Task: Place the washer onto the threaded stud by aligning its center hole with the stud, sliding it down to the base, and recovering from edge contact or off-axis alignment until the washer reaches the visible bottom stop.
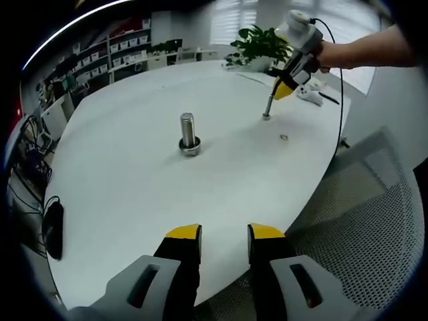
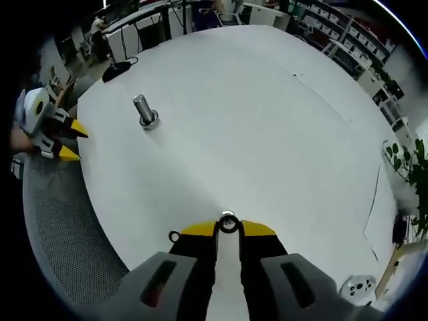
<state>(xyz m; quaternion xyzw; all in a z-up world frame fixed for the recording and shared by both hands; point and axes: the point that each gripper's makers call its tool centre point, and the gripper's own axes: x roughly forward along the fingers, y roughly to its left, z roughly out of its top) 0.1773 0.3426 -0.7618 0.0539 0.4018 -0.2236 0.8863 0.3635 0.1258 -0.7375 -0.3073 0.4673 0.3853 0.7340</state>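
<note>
At a round white tabletop (image 1: 134, 200), the right claw (image 2: 229, 231) is drawn nearly together on a small ring-shaped piece, judged to be the washer (image 2: 229, 223), pinched at its yellow tips. In the left gripper view the same claw (image 1: 283, 90), held by a person's outstretched arm, sits at the top of a slim stud (image 1: 267, 107) that stands upright on the far side of the tabletop. The washer is therefore at the stud's upper end, not at its base. Whether its hole has already caught the tip or only rests against it cannot be told.

The left claw (image 1: 225, 234) hangs over the near edge of the tabletop with its jaws apart and nothing between them, well away from the work.

A second loose ring (image 1: 283, 138) lies flat on the tabletop just beside the stud's foot. It appears in the right gripper view (image 2: 174, 235) next to the claw. A large bolt (image 1: 188, 128) stands upright in its collar, well apart from the slim stud.

By this reckoning the washer has been picked up and carried to the stud. What remains is alignment on the axis, the slide down the threads and seating at the bottom stop.
</note>
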